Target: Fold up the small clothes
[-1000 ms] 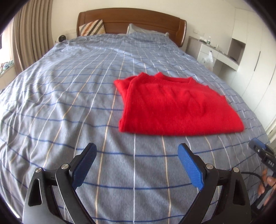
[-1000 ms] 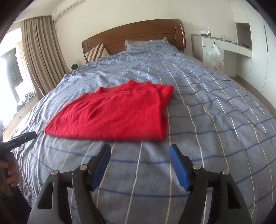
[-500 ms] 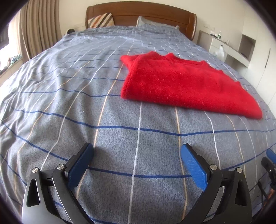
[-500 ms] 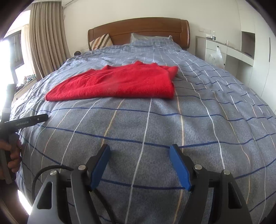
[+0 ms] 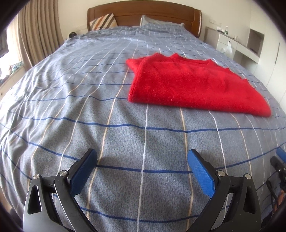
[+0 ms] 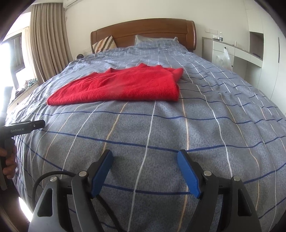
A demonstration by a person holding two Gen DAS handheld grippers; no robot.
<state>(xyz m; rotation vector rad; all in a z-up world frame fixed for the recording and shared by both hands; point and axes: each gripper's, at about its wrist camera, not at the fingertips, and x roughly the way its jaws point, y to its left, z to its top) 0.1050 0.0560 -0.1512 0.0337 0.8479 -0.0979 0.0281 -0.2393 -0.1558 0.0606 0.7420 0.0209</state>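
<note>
A red sweater (image 5: 193, 85) lies folded flat on the blue checked bedspread (image 5: 89, 107), its neckline toward the headboard. In the right wrist view the sweater (image 6: 121, 87) sits left of centre. My left gripper (image 5: 142, 157) hovers low over the near part of the bed, well short of the sweater, open with nothing between its blue pads. My right gripper (image 6: 144, 157) is also low over the bedspread (image 6: 214, 110), its jaws still opening, nothing between them. The left gripper's body (image 6: 23, 127) shows at the left edge, held by a hand (image 6: 9, 166).
A wooden headboard (image 5: 143, 12) with a striped cushion (image 5: 103, 22) and a pillow (image 5: 157, 23) stands at the far end. Curtains (image 6: 48, 44) hang on the left. White cabinets (image 6: 250, 53) with a plastic bag (image 6: 222, 58) line the right wall.
Both grippers have dropped toward the bedspread and drawn back from the sweater, which now sits farther away in both views. The right jaws stand slightly wider.
</note>
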